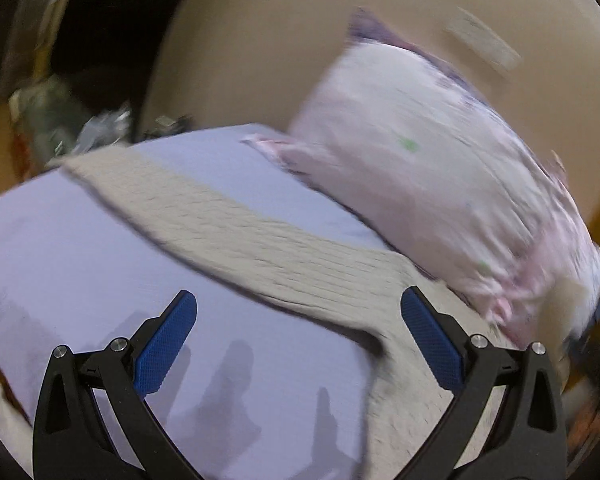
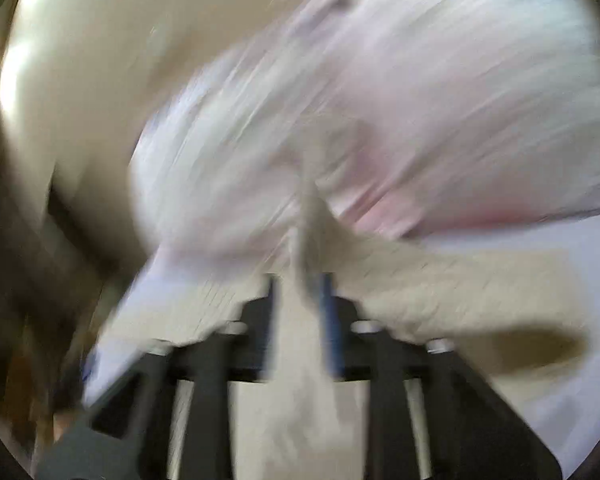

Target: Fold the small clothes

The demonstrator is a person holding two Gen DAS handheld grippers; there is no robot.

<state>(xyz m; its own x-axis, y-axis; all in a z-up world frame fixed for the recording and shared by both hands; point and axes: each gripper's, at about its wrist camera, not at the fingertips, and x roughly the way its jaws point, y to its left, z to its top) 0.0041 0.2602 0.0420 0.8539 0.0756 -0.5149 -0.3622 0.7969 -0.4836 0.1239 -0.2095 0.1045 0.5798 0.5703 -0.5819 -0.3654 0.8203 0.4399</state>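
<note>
- Left wrist view: the left gripper [image 1: 299, 336] is spread wide with nothing between its blue pads [image 1: 165, 344], and it hangs over a lavender bedsheet [image 1: 80, 248].
- A beige knit garment [image 1: 236, 232] lies flat on the sheet, one long part running diagonally away toward the far left, the broader part passing under the right-hand finger of this gripper.
- Beyond the garment a pink-white pillow [image 1: 428, 176] leans against a tan headboard [image 1: 284, 40]; the pillow's lower edge touches the garment's right side.
- Dark clutter [image 1: 72, 120] sits past the bed's far left corner, too blurred to name.
- Right wrist view: heavy motion blur. The right gripper [image 2: 300, 292] has its fingers drawn close together, with a pinched fold of the beige knit garment [image 2: 452, 280] rising between them.
- The rest of that garment spreads to the right over the lavender bedsheet [image 2: 560, 392], and the pillow [image 2: 380, 100] fills the upper frame just behind it.
</note>
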